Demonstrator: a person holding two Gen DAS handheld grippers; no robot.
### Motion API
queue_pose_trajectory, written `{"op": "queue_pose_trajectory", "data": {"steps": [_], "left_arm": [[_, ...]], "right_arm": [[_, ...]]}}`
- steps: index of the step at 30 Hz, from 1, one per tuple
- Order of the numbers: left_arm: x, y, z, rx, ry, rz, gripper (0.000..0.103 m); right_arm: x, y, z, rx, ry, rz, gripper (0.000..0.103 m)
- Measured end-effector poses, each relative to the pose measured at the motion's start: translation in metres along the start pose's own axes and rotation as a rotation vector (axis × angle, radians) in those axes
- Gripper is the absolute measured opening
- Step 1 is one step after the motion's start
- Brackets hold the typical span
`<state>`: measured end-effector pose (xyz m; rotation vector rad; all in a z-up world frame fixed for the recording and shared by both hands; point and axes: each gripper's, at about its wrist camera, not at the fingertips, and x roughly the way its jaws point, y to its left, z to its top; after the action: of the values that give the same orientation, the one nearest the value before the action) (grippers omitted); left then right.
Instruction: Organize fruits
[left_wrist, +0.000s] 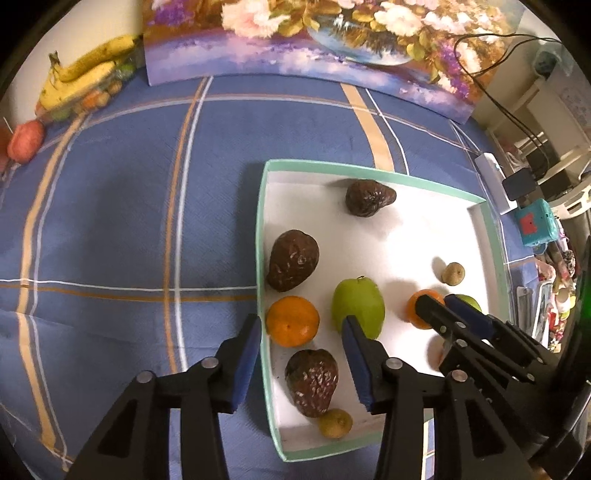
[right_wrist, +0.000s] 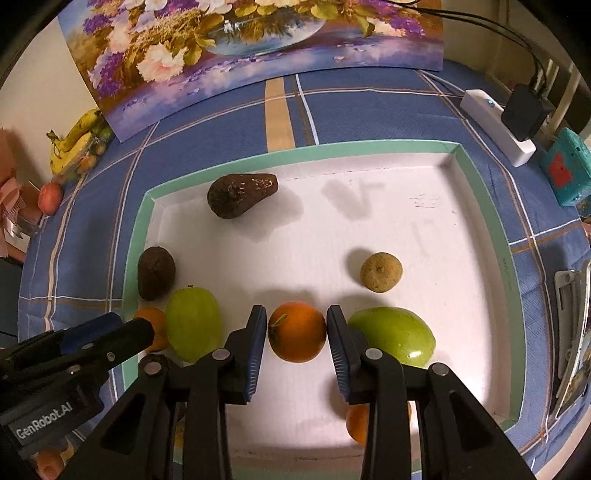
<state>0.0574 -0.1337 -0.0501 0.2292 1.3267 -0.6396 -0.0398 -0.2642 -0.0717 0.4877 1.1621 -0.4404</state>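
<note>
A white tray with a green rim (left_wrist: 260, 236) (right_wrist: 136, 236) lies on a blue checked cloth and holds three dark avocados, oranges, green apples and small brown fruits. My left gripper (left_wrist: 301, 363) is open over the tray's left wall, above an orange (left_wrist: 292, 320) and an avocado (left_wrist: 312, 382). My right gripper (right_wrist: 296, 350) is open, its fingers on either side of an orange (right_wrist: 297, 331), close to it. A green apple (right_wrist: 393, 335) lies just right of it. Another green apple (left_wrist: 358, 308) (right_wrist: 192, 323) lies between the grippers.
Bananas (left_wrist: 79, 79) (right_wrist: 72, 142) and a red fruit (left_wrist: 26, 140) (right_wrist: 50, 197) lie at the far left. A flower painting (left_wrist: 314, 44) stands at the back. A white power strip (right_wrist: 496, 125) and a teal box (right_wrist: 567, 171) sit at the right.
</note>
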Motion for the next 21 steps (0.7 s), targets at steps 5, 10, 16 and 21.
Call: {"op": "queue_pose_trajectory", "data": {"steps": [5, 10, 16, 21], "left_arm": [[-0.015, 0.014, -0.01, -0.019, -0.035, 0.067, 0.062], [-0.017, 0.03, -0.023, -0.038, -0.036, 0.195, 0.072], [-0.017, 0.046, -0.041, -0.064, -0.034, 0.276, 0.091], [-0.032, 0.056, -0.058, -0.066, -0.075, 0.319, 0.103]], "right_arm": [[-0.013, 0.001, -0.006, -0.009, -0.024, -0.001, 0.035], [-0.022, 0.01, -0.02, -0.042, -0.028, -0.014, 0.035], [-0.028, 0.021, -0.039, -0.064, -0.059, -0.014, 0.051], [-0.036, 0.022, -0.053, -0.057, -0.082, -0.024, 0.061]]}}
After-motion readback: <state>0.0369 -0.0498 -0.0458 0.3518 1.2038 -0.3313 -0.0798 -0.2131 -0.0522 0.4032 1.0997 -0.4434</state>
